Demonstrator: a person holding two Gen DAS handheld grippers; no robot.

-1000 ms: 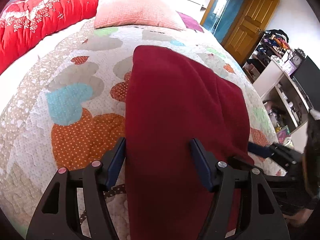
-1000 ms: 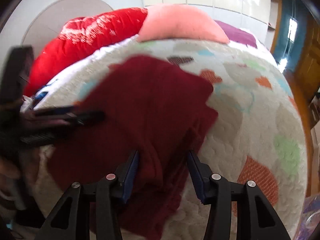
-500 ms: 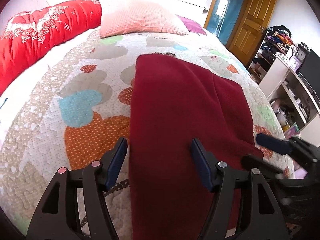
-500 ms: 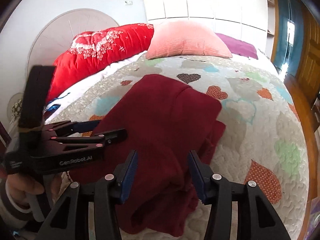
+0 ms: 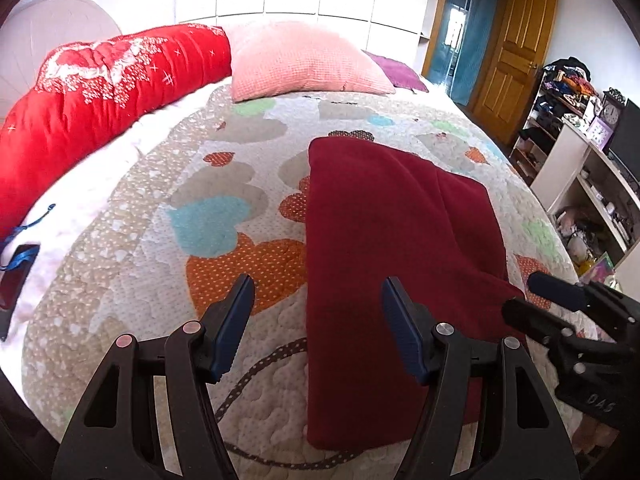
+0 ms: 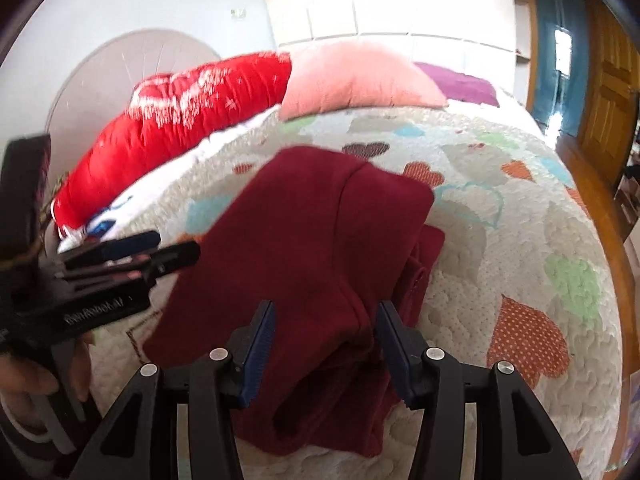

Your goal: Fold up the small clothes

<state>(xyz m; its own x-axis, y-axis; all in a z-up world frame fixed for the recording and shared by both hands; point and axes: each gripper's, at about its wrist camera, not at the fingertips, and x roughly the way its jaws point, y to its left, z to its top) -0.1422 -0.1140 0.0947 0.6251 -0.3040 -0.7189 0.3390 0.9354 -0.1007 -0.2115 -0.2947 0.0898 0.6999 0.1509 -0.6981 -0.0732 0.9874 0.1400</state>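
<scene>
My dark red fleece garment lies folded on the heart-patterned quilted bed cover, and both my left hand-held gripper and right hand-held gripper hover open, holding nothing. At its 3 o'clock side a loose layer sticks out, so I think a careless grab could catch only one layer and undo the fold.

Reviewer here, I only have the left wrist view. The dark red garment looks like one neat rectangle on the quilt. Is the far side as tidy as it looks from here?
Observer: No. The right wrist view shows the dark red garment with a lower layer sticking out past the top layer on its right side, bunched in folds.
Reviewer: Is the right gripper holding any of it?
Observer: The right gripper is open; the cloth shows between its fingers, but the pads are not pressing it.
Reviewer: And the left gripper, seen from the other side?
Observer: The left gripper is in the air beside the garment's left edge with nothing in it, and a hand grips its handle.
</scene>
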